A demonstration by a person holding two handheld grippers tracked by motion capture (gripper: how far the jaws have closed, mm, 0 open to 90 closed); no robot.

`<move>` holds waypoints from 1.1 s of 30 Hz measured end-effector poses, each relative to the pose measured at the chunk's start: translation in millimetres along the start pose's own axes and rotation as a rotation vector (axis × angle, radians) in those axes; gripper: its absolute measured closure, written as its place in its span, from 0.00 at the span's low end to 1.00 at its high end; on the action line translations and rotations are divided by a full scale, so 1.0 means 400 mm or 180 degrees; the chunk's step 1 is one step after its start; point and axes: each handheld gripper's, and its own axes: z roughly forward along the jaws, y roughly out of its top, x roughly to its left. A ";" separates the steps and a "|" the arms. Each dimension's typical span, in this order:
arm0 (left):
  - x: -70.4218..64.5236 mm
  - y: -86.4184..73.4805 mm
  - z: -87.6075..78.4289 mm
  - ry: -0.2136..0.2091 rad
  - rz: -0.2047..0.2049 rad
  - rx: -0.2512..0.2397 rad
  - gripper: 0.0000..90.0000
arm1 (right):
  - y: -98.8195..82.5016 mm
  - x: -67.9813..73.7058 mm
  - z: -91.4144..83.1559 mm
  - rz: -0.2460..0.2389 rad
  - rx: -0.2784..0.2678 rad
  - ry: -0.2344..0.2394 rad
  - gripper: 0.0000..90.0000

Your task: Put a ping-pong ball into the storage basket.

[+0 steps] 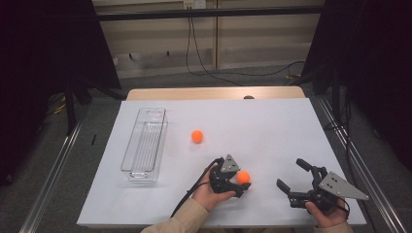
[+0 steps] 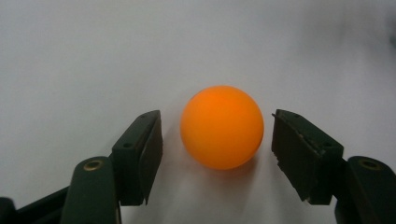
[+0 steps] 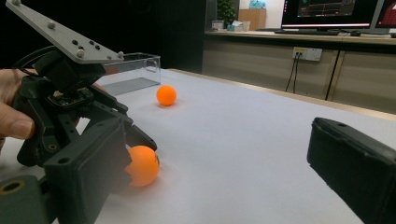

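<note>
Left gripper view looks along two black jaws that stand either side of an orange ball (image 2: pixel 222 127) on the white worktop (image 2: pixel 93 56), a narrow gap showing on each side, so nothing is gripped. From the high view, the left gripper (image 1: pixel 238 184) sits near the front edge, right of centre. The right gripper (image 1: pixel 294 180), further right, has its jaws spread wide and empty. A second orange ball (image 1: pixel 197 136) lies farther back, right of a clear plastic bin (image 1: pixel 144 141).
</note>
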 end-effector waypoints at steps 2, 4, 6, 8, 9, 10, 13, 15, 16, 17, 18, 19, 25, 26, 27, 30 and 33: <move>0.000 0.000 0.001 -0.0005 0.0008 0.0010 0.39 | 0.000 0.000 0.000 -0.0001 -0.0001 0.0002 0.05; 0.000 0.001 0.003 -0.0008 0.0020 0.0026 0.41 | 0.000 0.000 0.000 -0.0003 -0.0001 0.0001 0.05; -0.001 0.002 0.003 -0.0005 0.0022 0.0056 0.43 | 0.000 0.000 0.000 0.0003 0.0002 0.0001 0.05; -0.001 0.003 0.005 -0.0008 0.0026 0.0043 0.44 | 0.000 0.001 0.001 -0.0001 0.0001 0.0005 0.05; -0.001 0.003 0.006 -0.0007 0.0034 0.0042 0.44 | 0.000 0.001 0.000 -0.0002 0.0003 0.0012 0.05; -0.002 0.004 0.007 -0.0007 0.0034 0.0046 0.44 | 0.000 0.001 0.000 -0.0002 0.0003 0.0012 0.05; -0.003 0.006 0.011 0.0003 0.0061 0.0070 0.46 | 0.000 0.000 0.000 0.0002 -0.0003 0.0002 0.05; -0.004 0.008 0.012 0.0008 0.0054 0.0086 0.46 | 0.000 0.000 0.000 0.0000 -0.0002 -0.0001 0.05; -0.003 0.009 0.012 0.0016 0.0061 0.0113 0.47 | 0.000 -0.001 0.000 0.0002 -0.0002 0.0000 0.05; -0.003 0.008 0.013 0.0019 0.0051 0.0106 0.48 | 0.000 -0.001 0.000 0.0001 -0.0003 0.0001 0.05; -0.004 0.008 0.014 0.0017 0.0035 0.0101 0.48 | 0.000 -0.001 0.000 0.0001 -0.0003 0.0001 0.05; -0.003 0.008 0.014 0.0017 0.0036 0.0101 0.49 | 0.000 -0.001 0.000 -0.0001 -0.0004 0.0002 0.05; -0.001 0.009 0.010 0.0034 0.0029 0.0137 0.52 | 0.000 0.000 0.000 -0.0005 -0.0002 0.0002 0.05; -0.001 0.009 0.010 0.0034 0.0029 0.0137 0.53 | 0.000 0.000 0.000 -0.0005 -0.0002 0.0002 0.05; -0.001 0.009 0.011 0.0034 0.0031 0.0131 0.52 | 0.000 0.000 0.000 0.0001 -0.0001 0.0002 0.05; -0.003 0.009 0.011 0.0024 0.0062 0.0140 0.54 | 0.000 0.000 0.000 0.0001 -0.0004 0.0002 0.05; -0.002 0.010 0.010 0.0004 0.0046 0.0143 0.56 | 0.000 -0.001 -0.001 -0.0001 -0.0003 0.0005 0.05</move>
